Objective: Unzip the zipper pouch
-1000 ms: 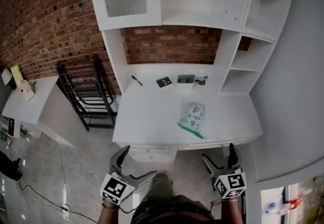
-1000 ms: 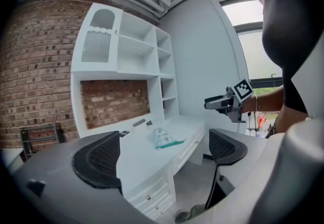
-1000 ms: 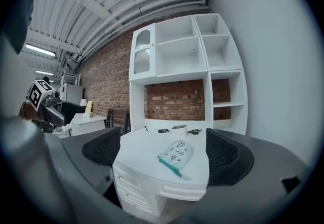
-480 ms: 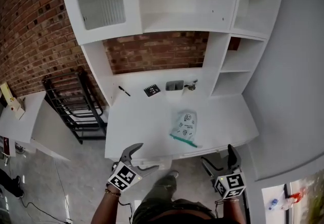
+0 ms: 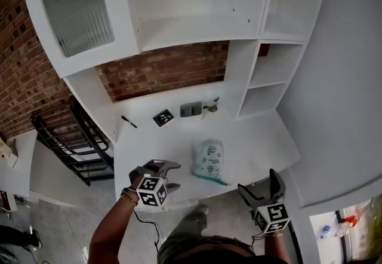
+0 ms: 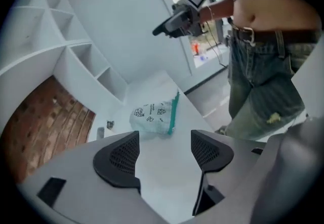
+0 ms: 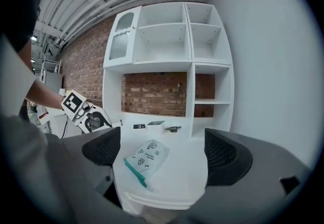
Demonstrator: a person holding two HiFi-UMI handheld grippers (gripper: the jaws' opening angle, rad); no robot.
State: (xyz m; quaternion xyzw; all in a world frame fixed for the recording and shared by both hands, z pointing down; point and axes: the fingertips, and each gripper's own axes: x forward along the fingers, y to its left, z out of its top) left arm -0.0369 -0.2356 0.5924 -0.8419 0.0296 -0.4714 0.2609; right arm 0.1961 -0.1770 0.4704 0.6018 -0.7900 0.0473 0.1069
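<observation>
Head view: one pouch [image 5: 208, 158] on the table [image 5: 262, 143], zipper edge at 6 o'clock. Two tools: left tool [image 5: 169, 174] half-wide, just narrowing, empty; right tool [image 5: 258, 182] wide, empty.

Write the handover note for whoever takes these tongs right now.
Left tongs: open, jaws have just been closing, nothing between them; over the front of the white desk, left of the pouch, not touching it.
Right tongs: wide open, empty, short of the desk's front edge.
Zipper pouch: flat on the desk, teal zipper along the edge nearest the person.
Done: nothing; pouch untouched.
Left: likely pin the pouch with one pair, grip the slider (too small to make out) with the other, pull the zipper open.
</observation>
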